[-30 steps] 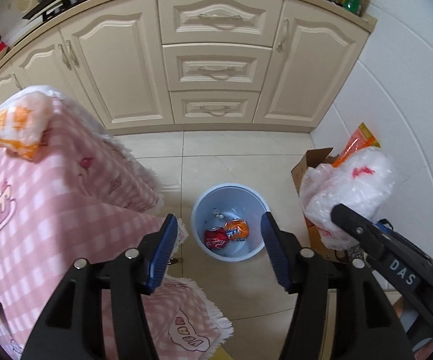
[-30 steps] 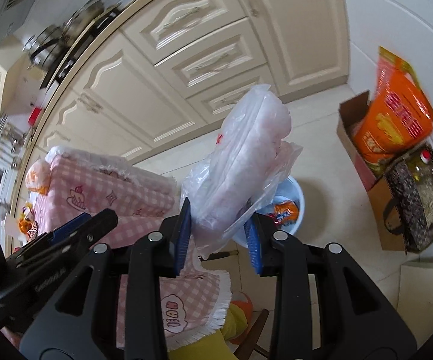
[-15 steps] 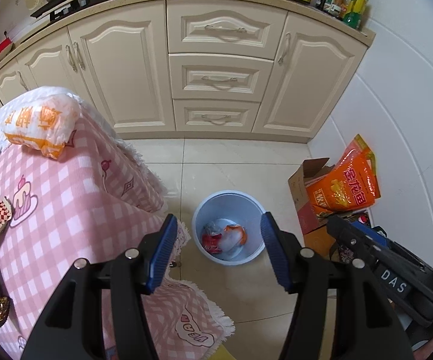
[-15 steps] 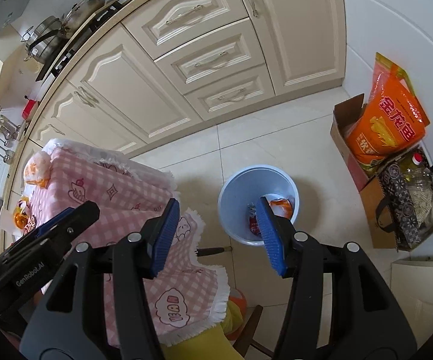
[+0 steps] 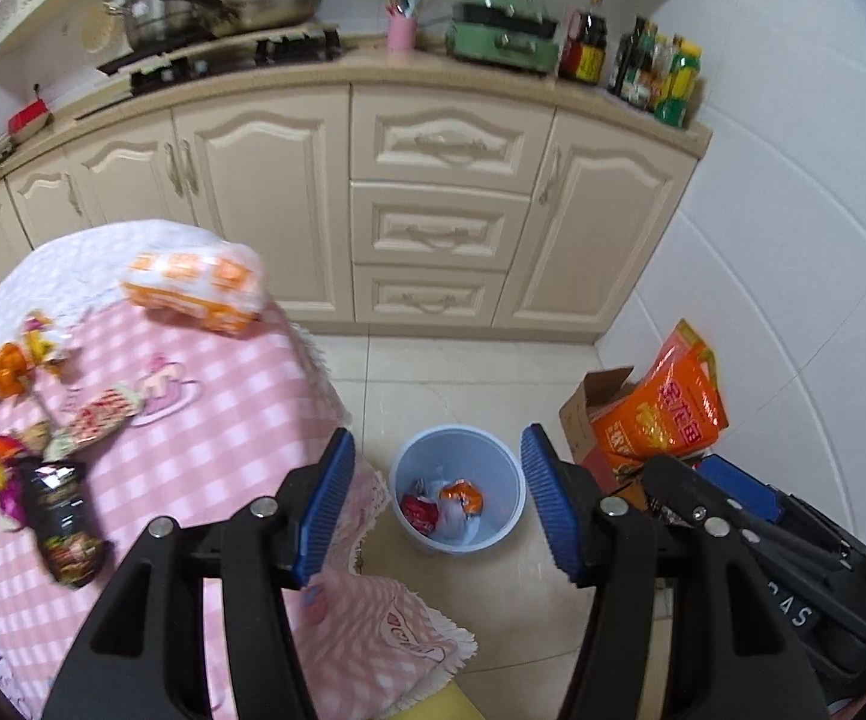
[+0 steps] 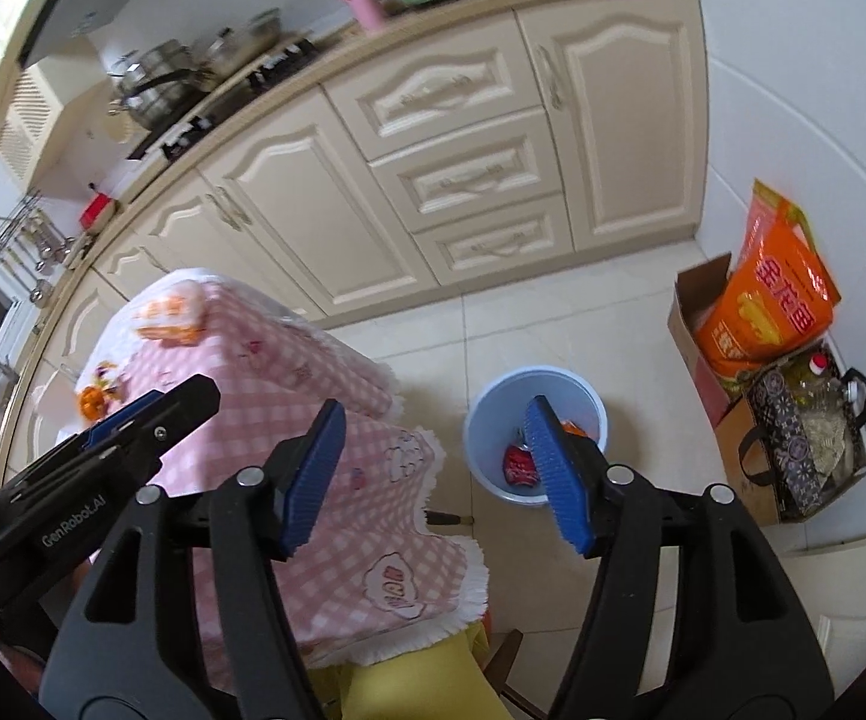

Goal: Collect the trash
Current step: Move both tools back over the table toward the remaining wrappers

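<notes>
A light blue bin (image 5: 510,468) (image 6: 487,408) stands on the tiled floor and holds a red wrapper, an orange wrapper and a clear plastic bag (image 5: 454,516). High above it my left gripper (image 5: 436,501) is open and empty. My right gripper (image 6: 436,468) also hangs above the bin with its jaws opening and nothing between them. On the pink checked tablecloth (image 5: 193,438) lie an orange-and-white bag (image 5: 196,291), a dark snack packet (image 5: 64,525), a red-and-white wrapper (image 5: 100,414) and small orange and yellow wrappers (image 5: 13,369).
Cream cabinets (image 5: 433,204) run along the back under a counter with pots, bottles and a green appliance. At the right wall a cardboard box holds an orange sack (image 5: 664,408) (image 6: 769,294), beside a patterned bag (image 6: 811,438). A yellow seat (image 6: 427,678) shows under the table.
The clear plastic bag left my right gripper and dropped into the bin; those jaws widened. Both grippers rose and drew back, so the counter top and more of the table came into view.
</notes>
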Tool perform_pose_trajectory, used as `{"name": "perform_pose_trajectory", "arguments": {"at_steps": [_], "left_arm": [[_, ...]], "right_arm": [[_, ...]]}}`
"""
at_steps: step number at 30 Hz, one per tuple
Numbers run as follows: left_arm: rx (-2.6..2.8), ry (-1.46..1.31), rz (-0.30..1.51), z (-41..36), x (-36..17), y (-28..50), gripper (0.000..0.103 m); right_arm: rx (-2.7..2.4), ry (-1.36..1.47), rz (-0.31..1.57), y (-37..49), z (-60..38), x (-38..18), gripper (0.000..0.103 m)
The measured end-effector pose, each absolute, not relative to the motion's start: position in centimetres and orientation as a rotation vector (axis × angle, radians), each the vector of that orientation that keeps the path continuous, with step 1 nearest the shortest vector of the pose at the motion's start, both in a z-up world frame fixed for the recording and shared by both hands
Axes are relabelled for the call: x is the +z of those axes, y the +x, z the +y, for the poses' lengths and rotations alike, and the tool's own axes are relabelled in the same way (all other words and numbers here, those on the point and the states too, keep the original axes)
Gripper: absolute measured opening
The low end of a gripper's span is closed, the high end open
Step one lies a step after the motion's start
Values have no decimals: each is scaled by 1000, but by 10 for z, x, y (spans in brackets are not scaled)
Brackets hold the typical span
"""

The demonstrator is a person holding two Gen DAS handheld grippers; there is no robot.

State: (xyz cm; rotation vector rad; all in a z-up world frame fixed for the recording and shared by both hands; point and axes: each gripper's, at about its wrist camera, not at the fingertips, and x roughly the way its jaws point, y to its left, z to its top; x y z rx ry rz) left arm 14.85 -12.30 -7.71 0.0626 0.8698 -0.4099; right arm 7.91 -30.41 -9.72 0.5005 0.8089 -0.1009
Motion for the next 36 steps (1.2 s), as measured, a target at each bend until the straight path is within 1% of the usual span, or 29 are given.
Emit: {"name": "perform_pose_trajectory", "arguments": {"at_steps": [9, 17, 26, 30, 36], "left_arm": [[-315, -22, 789, -38, -51, 117, 57], [-203, -77, 762, 42, -44, 107, 58], [-86, -131, 790, 118, -57, 112, 58], [-63, -141, 809, 137, -66, 117, 59], [-21, -155, 851, 159, -81, 128, 62]], "right_arm": [[31, 419, 760, 72, -232, -66, 62], [174, 355, 785, 89, -157, -60, 63], [309, 286, 870, 121, -91, -77, 63], [348, 262, 899, 133, -69, -85, 63], [395, 237, 975, 160, -42, -105, 63]]}}
